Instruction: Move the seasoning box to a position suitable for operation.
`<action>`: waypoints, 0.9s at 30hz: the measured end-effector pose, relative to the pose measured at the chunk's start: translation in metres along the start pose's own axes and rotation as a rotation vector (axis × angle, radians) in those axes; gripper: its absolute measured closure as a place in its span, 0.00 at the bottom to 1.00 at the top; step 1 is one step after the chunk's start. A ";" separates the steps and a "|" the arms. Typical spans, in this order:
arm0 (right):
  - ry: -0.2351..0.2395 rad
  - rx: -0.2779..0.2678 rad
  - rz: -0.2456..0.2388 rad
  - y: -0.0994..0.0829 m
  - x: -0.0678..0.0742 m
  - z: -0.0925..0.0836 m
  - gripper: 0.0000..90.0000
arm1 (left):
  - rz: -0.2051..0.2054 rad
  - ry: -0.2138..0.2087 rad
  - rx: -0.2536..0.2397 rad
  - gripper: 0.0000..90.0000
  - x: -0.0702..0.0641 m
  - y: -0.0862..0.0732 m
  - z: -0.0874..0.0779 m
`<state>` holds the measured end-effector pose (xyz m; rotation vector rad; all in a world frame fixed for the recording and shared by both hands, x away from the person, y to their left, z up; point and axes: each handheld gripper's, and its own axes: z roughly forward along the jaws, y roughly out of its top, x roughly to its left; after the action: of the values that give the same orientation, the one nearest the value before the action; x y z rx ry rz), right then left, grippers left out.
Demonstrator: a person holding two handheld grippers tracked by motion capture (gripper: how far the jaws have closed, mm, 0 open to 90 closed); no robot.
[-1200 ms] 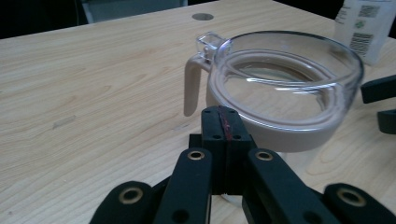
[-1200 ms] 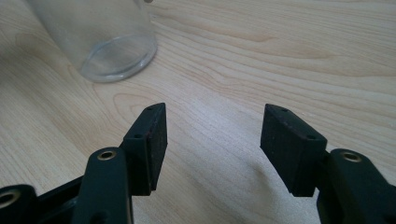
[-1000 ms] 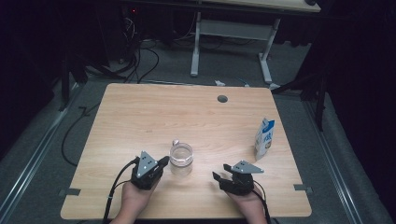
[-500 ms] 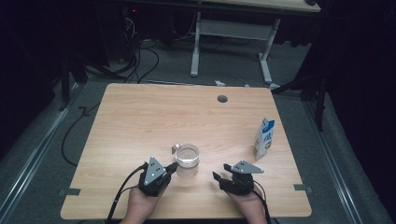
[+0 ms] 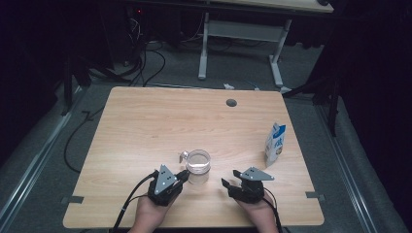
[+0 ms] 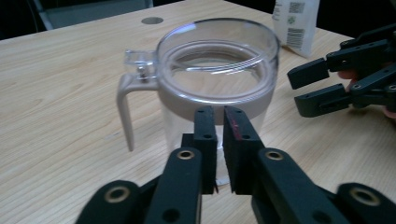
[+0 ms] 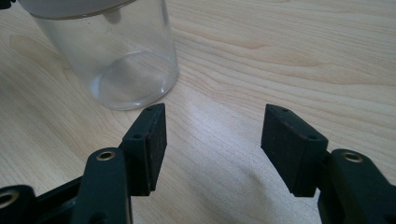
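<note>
Jug (image 5: 198, 166) upright on table (image 5: 145, 126), beside left gripper (image 5: 183, 175), jaws just parting, nothing between; right gripper (image 5: 230, 178) spread, empty.

A lab: floor cables (image 5: 145, 63) (dark surroundings), bare table (image 5: 160, 121).

You face a dim room — grey floor (image 5: 43, 160) strewn with black cables (image 5: 145, 63), a second white-legged table (image 5: 243, 29) beyond your light wooden bench (image 5: 160, 121).
</note>
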<state>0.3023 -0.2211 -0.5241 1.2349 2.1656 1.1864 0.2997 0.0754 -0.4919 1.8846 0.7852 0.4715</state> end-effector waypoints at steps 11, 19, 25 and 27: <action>-0.029 -0.002 -0.024 0.003 0.005 0.003 0.48 | -0.004 0.062 0.041 0.66 0.024 0.004 -0.008; -0.034 0.010 -0.061 0.002 0.008 0.008 0.50 | -0.026 0.019 -0.005 0.64 0.041 0.015 -0.007; -0.023 0.020 -0.058 0.001 0.009 0.009 0.48 | -0.032 0.015 0.009 0.64 0.045 0.026 0.001; -0.020 0.023 -0.059 0.001 0.008 0.009 0.48 | -0.033 0.017 0.008 0.65 0.046 0.029 0.004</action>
<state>0.3047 -0.2093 -0.5277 1.1787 2.1917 1.1228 0.3441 0.0973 -0.4683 1.8747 0.8288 0.4649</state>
